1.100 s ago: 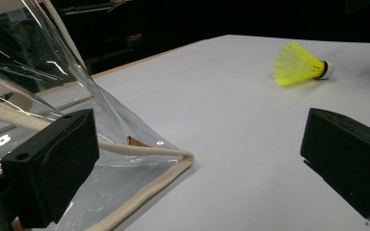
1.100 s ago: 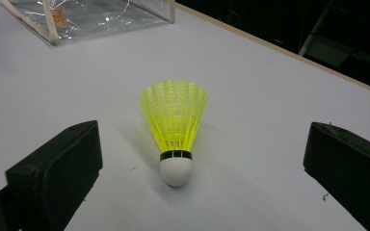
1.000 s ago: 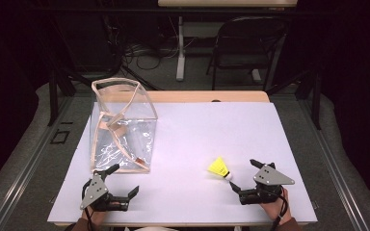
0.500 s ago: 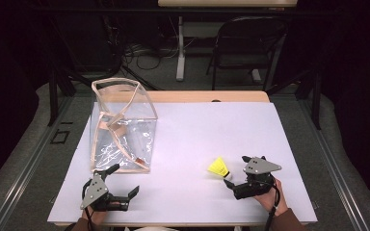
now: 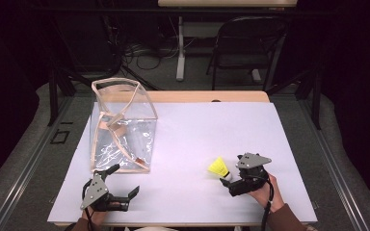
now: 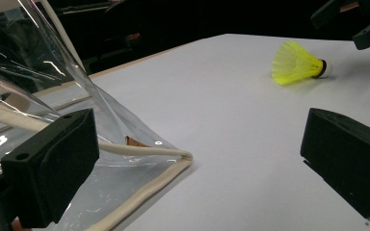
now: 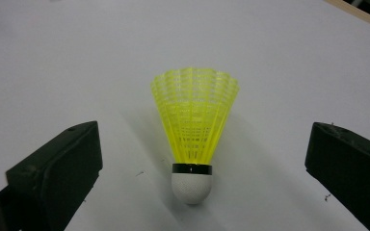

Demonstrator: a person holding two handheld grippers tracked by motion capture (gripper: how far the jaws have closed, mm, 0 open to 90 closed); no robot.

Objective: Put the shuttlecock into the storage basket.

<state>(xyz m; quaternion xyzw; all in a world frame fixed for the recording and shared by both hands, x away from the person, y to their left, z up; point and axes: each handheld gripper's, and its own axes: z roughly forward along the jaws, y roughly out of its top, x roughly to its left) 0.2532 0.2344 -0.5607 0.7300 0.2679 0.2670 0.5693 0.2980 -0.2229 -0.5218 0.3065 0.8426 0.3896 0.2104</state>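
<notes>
Right claw (image 5: 227, 182) spread wide around yellow shuttlecock (image 7: 192, 134), white cork nearest in right gripper view; left claw (image 5: 125, 180) likewise apart beside clear bag (image 6: 38, 96).

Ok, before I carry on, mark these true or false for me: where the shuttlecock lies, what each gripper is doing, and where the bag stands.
1. The right gripper is open, its jaws on either side of the shuttlecock. True.
2. The shuttlecock is inside the clear bag. False: it lies on the white table, apart from the bag.
3. The left gripper is clamped on the bag's edge. False: it is open, holding nothing.
4. The shuttlecock's white cork points toward the right gripper. True.
</notes>
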